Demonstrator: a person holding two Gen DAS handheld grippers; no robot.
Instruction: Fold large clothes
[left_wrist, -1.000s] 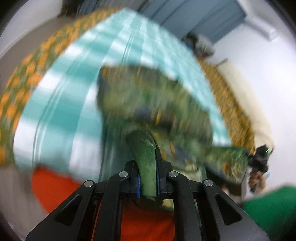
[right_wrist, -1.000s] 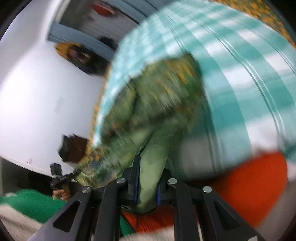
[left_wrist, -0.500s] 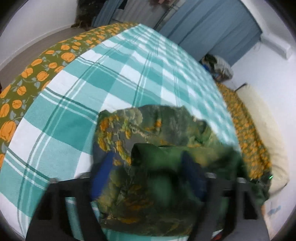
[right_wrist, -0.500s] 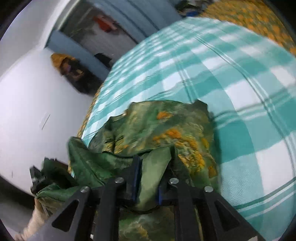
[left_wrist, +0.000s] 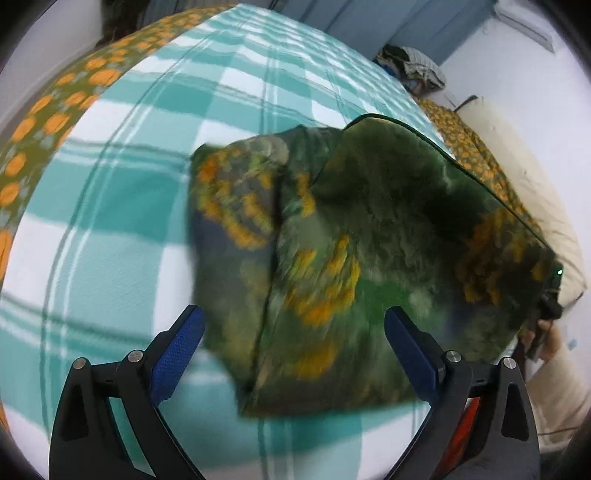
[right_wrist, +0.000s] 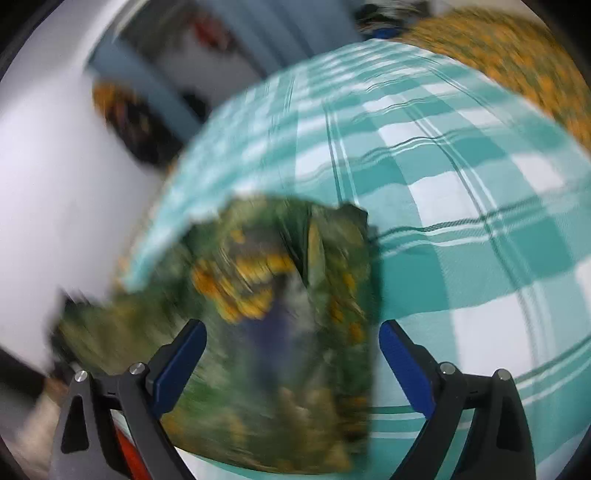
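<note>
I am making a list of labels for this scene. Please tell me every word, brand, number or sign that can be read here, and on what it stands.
None can be read.
The green garment carries only an orange flower pattern, blurred.
The checked sheet has stripes, no writing.
The wall shows no legible sign.

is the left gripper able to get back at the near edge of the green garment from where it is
Probably yes. The left gripper has just opened its jaws wide, nothing pinched, and the green garment lies on the checked sheet right ahead of its fingers, nothing lying across it. The picture is blurred, so contact is unclear.
</note>
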